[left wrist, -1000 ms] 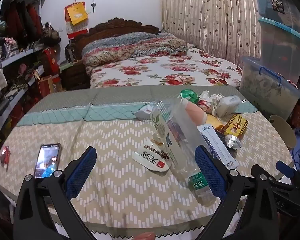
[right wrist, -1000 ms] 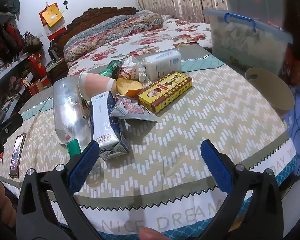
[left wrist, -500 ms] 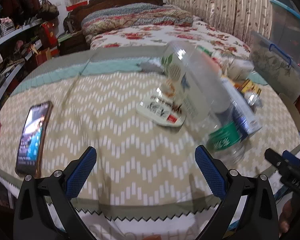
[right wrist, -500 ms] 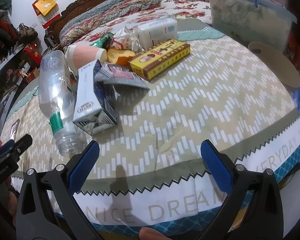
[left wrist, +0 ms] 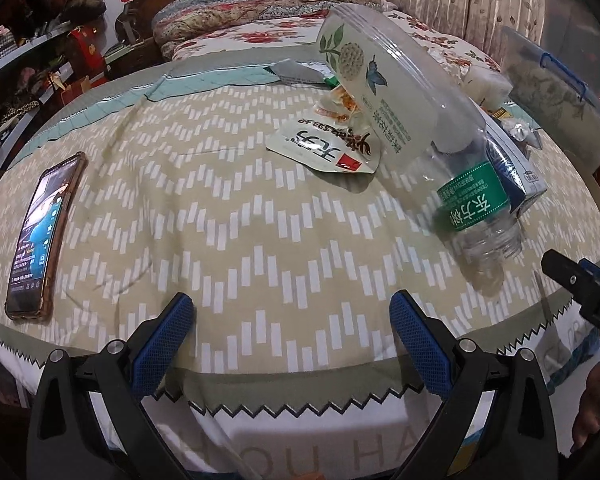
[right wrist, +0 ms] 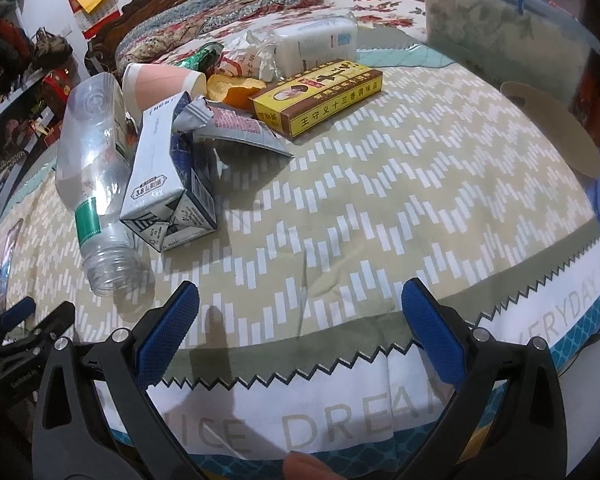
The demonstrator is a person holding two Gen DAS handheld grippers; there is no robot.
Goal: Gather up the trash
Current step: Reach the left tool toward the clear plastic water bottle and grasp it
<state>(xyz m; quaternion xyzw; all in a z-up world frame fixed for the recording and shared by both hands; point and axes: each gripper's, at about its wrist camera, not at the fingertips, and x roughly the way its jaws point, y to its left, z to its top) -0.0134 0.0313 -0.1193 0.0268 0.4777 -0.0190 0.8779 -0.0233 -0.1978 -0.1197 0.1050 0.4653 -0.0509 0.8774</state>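
Trash lies scattered on the round cloth-covered table [left wrist: 228,216]. An empty clear plastic bottle [left wrist: 428,128] [right wrist: 94,168] with a green label lies on its side, mouth toward me. Beside it are a crushed milk carton [right wrist: 168,188], a white snack wrapper [left wrist: 328,148], a silver wrapper [right wrist: 240,128], a pink paper cup [right wrist: 160,84], orange peel [right wrist: 234,90] and a yellow box [right wrist: 320,94]. My left gripper [left wrist: 290,340] hangs open over the table's near edge, left of the bottle. My right gripper [right wrist: 300,328] is open at the near edge too, empty.
A phone [left wrist: 40,236] lies on the table's left side. A white tissue pack [right wrist: 316,42] and crumpled bags sit at the back. A clear storage bin [right wrist: 504,28] stands at the right, a beige chair back [right wrist: 552,128] beside the table. A bed lies behind.
Both grippers have dropped and drawn closer to the table's near edge, so the bottle and the trash loom larger. Nothing on the table has moved. Both stay open.
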